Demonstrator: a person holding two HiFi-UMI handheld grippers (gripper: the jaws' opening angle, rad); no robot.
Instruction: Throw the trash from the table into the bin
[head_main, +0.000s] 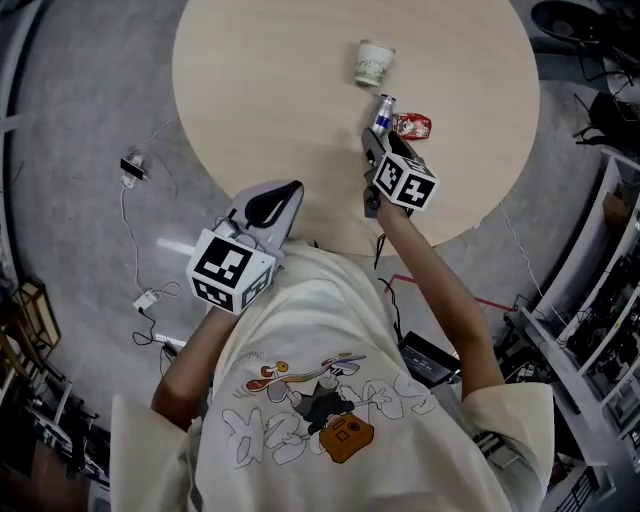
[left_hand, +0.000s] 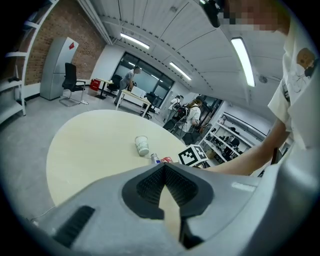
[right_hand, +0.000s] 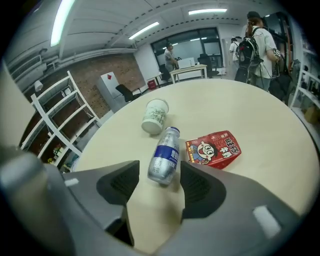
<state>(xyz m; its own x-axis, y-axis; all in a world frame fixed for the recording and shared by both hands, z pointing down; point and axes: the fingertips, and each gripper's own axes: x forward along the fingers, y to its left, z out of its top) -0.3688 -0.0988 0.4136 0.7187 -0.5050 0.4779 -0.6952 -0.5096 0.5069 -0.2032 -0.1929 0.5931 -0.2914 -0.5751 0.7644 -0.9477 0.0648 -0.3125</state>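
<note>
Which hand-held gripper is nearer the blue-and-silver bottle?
Right. The right hand-held gripper has its open jaws either side of the bottle; the left hand-held gripper hangs back at the table edge.

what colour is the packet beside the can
Red, with a cartoon face; the packet shows best in the right gripper view.

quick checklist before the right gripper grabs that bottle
1. Jaws of the right gripper apart: ok.
2. The bottle lined up: ok, its near end lies in the gap and the pads are not pressing it.
3. The red packet outside the jaws: ok, it lies beside the bottle.
4. The paper cup out of the way: ok, it is on its side beyond the bottle's cap.
5. The left gripper free: ok, its jaws are together with nothing in them.
6. The bin located: cannot tell, none is in view.
</note>
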